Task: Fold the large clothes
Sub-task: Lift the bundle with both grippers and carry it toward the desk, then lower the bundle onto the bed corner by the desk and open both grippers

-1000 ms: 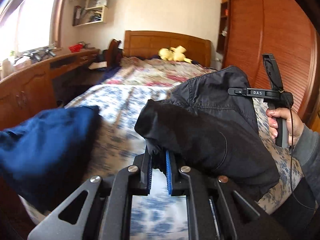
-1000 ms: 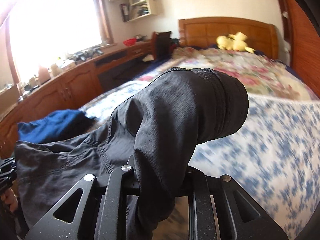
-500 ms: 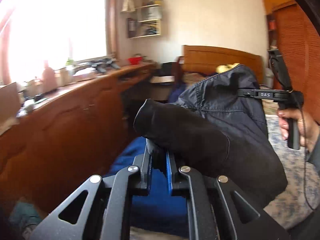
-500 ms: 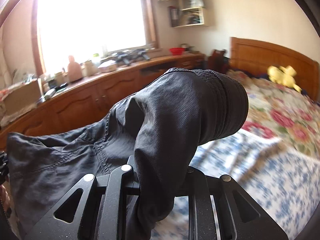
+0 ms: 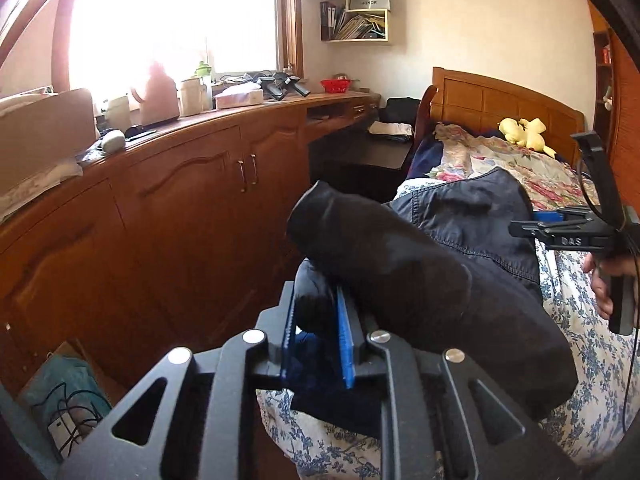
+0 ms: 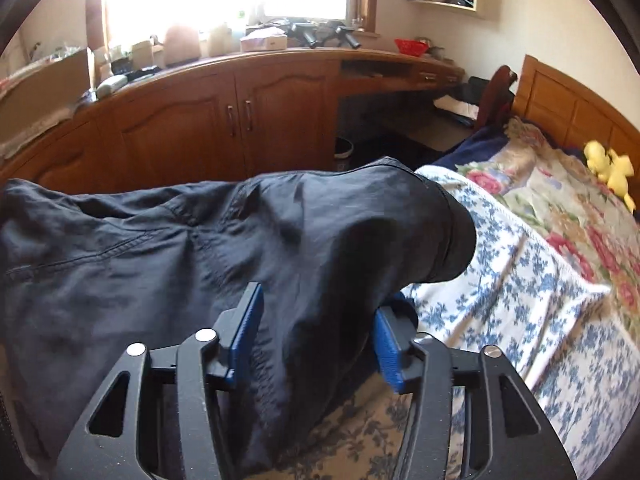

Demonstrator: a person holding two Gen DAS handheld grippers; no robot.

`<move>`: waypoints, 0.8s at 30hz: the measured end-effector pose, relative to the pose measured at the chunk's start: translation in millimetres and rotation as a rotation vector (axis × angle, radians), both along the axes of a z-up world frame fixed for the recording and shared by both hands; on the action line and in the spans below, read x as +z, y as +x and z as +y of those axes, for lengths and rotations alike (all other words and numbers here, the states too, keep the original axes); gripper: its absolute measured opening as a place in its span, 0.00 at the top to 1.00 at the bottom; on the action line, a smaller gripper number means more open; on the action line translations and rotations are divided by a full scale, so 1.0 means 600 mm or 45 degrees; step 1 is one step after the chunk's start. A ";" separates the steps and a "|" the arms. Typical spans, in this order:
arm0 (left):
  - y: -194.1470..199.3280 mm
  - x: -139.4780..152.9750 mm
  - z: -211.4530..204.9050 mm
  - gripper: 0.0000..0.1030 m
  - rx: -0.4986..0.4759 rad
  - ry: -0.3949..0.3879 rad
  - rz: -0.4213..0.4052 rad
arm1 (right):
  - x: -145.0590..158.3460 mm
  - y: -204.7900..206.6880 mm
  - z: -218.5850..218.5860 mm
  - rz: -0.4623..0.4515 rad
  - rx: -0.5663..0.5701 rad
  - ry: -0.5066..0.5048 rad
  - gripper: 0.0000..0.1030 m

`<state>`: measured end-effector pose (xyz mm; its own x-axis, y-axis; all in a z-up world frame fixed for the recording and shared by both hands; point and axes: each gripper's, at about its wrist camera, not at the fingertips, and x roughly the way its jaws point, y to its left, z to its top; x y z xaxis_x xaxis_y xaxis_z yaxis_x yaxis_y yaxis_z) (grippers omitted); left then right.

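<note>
To our left the wooden cabinets (image 6: 224, 128) wall off a narrow aisle beside the bed (image 6: 520, 280); a box of cables (image 5: 68, 396) sits on its floor. The dark garment (image 6: 240, 240) spans the space ahead, while open floral bedding lies to our right up to the headboard (image 5: 504, 100)

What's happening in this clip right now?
A person with a handheld gripper in each hand is handling a dark garment above the edge of a bed with a floral cover. The left gripper has its blue pads pressed close on one bunched end of the cloth. The right gripper has its pads spread apart, with the fabric draped loosely between them. The garment spans between the two tools, rumpled rather than folded flat. A wooden cabinet stands beside the bed.
</note>
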<state>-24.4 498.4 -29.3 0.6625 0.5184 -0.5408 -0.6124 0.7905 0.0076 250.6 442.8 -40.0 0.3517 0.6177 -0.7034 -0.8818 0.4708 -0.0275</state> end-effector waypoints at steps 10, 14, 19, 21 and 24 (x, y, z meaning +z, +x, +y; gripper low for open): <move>-0.024 0.075 -0.088 0.70 -0.064 0.105 -0.112 | 0.057 -0.077 -0.155 -0.156 -0.006 0.098 0.37; -0.014 0.105 -0.143 0.65 -0.125 0.133 -0.146 | 0.094 -0.112 -0.231 -0.181 0.000 0.153 0.35; 0.009 0.142 -0.228 0.64 -0.257 0.146 -0.184 | 0.137 -0.141 -0.324 -0.201 -0.021 0.213 0.34; 0.018 0.152 -0.262 0.63 -0.297 0.154 -0.197 | 0.152 -0.150 -0.368 -0.225 -0.066 0.248 0.34; 0.028 0.166 -0.314 0.56 -0.376 0.157 -0.230 | 0.173 -0.171 -0.440 -0.281 -0.097 0.286 0.33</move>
<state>-7.4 309.8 70.2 0.8725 0.3442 -0.3469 -0.3577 0.9335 0.0266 148.3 178.8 63.8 0.5320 0.7148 -0.4539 -0.8280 0.5514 -0.1020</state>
